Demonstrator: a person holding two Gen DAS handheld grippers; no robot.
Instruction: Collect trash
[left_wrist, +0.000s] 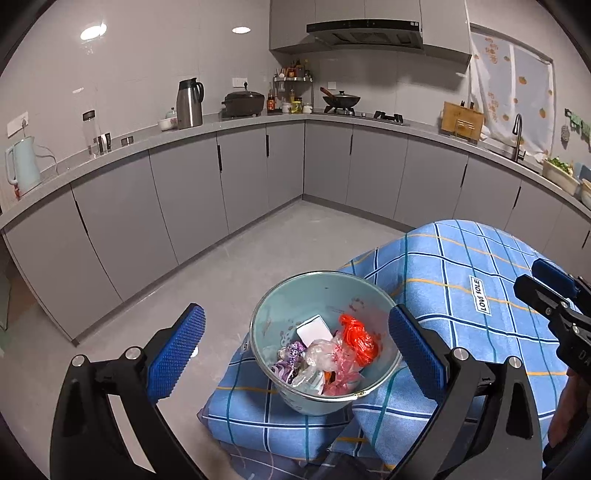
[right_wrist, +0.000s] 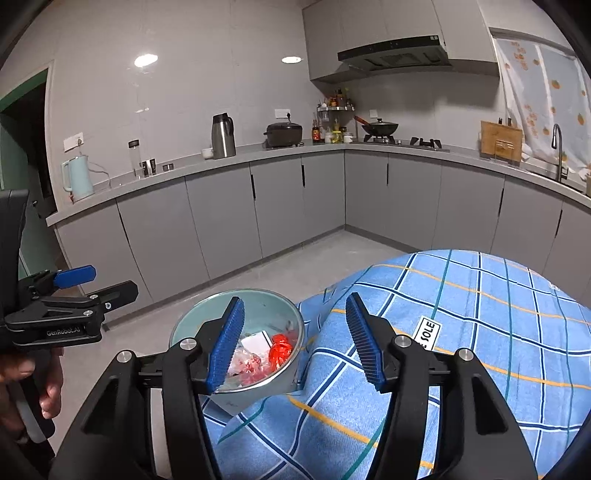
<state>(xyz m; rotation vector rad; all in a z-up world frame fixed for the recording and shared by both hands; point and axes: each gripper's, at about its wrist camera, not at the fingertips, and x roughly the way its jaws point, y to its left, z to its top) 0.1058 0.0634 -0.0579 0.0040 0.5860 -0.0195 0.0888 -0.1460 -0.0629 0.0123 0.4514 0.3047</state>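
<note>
My bin (left_wrist: 325, 343) already has the trash (left_wrist: 332, 354) inside. Both grippers, left (left_wrist: 295, 343) and right (right_wrist: 295, 343), have fingers spread, holding nothing. I see none left on the blue cloth (left_wrist: 461, 280).

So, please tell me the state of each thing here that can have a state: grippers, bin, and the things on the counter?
left gripper: open, empty
right gripper: open, empty
trash bin: upright, uncovered, holding trash
red bag: crumpled, inside the bin
wok: lidded, on the stove
cabinet doors: closed
</note>
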